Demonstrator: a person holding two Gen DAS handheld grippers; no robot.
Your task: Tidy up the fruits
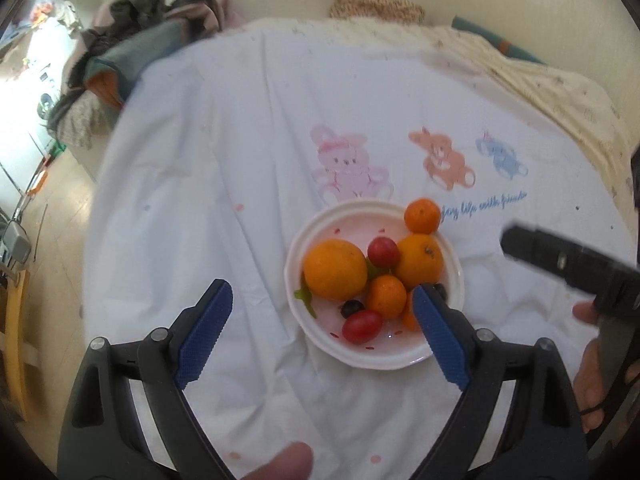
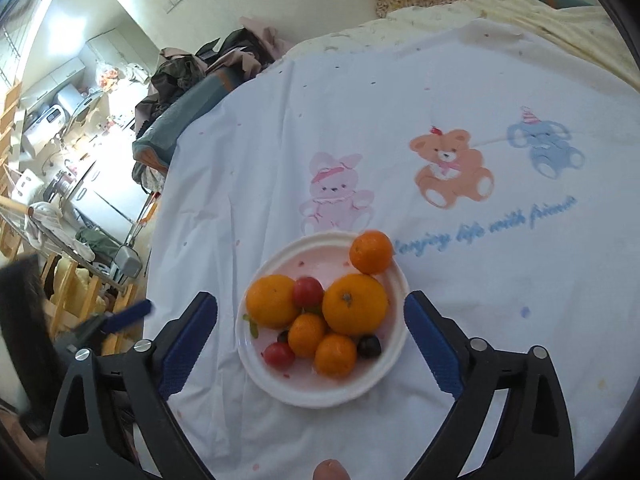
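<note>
White plate (image 2: 256, 376) lower centre gathers oranges, cherry tomatoes; small tangerine (image 2: 371, 251) perched on rim, likely unstable. Left gripper (image 1: 322, 334), right gripper (image 2: 311, 344): jaws apart, empty, above plate.

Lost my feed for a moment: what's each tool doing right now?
Left tool: open, holding nothing, above the white plate of fruit.
Right tool: open, holding nothing, above the same plate.

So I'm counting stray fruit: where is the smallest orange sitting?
In both wrist views the small orange perches on the white plate's far right rim, just beyond the large orange.
</note>
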